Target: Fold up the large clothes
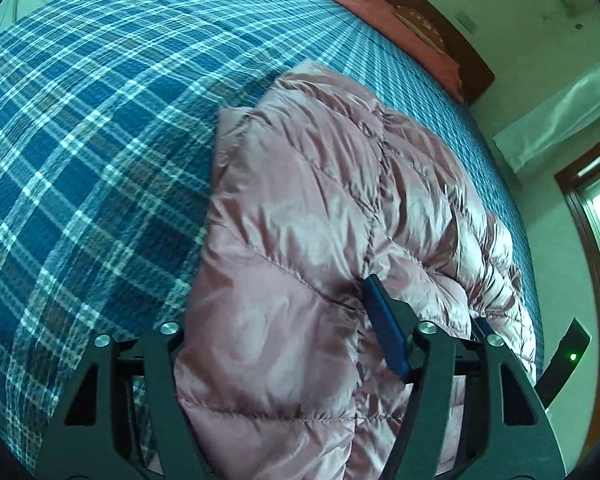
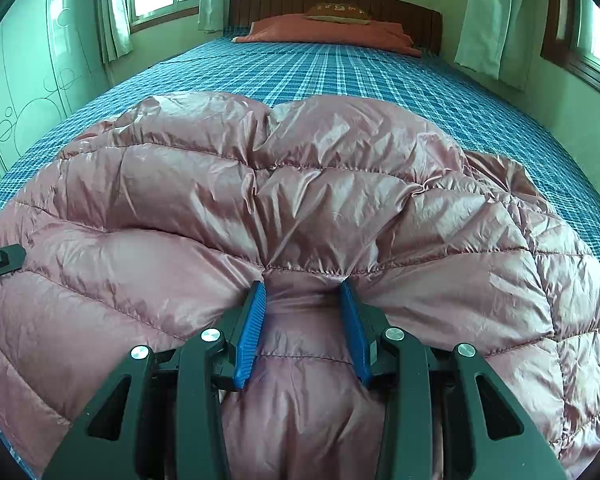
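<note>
My right gripper (image 2: 303, 288) is clamped on a bunched fold of the pink puffer jacket (image 2: 300, 200), both blue pads (image 2: 252, 332) pressing into the shiny quilted fabric from either side. The jacket lies spread across the near part of the bed (image 2: 340, 68), on its blue plaid sheet, with a seam running just ahead of my fingertips. In my left gripper (image 1: 284, 292) the jacket (image 1: 300, 200) fills the gap between the jaws; only the right blue pad (image 1: 384, 328) shows, lying against the fabric, while the other is hidden under the cloth, so I cannot tell whether that grip is closed on it. From that side the jacket runs away from me along the bed (image 1: 80, 140). A red pillow (image 2: 332, 32) sits at the far end against the dark headboard (image 2: 340, 0), well apart from the jacket.
</note>
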A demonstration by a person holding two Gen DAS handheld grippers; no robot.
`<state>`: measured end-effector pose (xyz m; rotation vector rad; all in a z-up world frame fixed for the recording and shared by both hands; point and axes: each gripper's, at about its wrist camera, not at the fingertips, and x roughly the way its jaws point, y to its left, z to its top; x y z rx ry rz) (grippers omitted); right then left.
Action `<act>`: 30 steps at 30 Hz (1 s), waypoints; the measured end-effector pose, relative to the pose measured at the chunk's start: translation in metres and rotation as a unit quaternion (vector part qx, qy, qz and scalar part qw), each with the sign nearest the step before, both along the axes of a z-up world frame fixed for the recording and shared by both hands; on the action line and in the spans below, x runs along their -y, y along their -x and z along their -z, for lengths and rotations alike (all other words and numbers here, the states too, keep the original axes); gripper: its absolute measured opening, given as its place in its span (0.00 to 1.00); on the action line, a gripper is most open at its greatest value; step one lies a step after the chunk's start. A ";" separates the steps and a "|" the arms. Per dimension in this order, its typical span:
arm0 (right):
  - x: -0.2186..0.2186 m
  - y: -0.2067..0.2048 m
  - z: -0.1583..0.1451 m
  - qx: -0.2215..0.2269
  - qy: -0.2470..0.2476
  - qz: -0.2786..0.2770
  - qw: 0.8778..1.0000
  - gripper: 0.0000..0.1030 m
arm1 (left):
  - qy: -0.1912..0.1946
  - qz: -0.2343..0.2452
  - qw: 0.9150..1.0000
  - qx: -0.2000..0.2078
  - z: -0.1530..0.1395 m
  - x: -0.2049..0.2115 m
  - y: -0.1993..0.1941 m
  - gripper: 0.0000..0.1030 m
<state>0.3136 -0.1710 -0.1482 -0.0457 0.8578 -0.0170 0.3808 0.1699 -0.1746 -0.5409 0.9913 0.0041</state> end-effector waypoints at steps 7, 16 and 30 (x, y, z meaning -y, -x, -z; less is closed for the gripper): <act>-0.001 0.001 0.000 0.001 -0.002 0.000 1.000 0.38 | 0.023 0.000 1.000 0.008 0.001 -0.013 0.004 0.56; -0.003 0.002 -0.002 0.001 -0.001 0.001 1.000 0.38 | 0.047 0.016 0.999 0.016 0.002 -0.011 0.003 0.42; -0.008 0.002 -0.003 0.002 0.004 0.004 1.000 0.38 | 0.118 0.004 0.993 0.011 0.015 -0.031 -0.003 0.40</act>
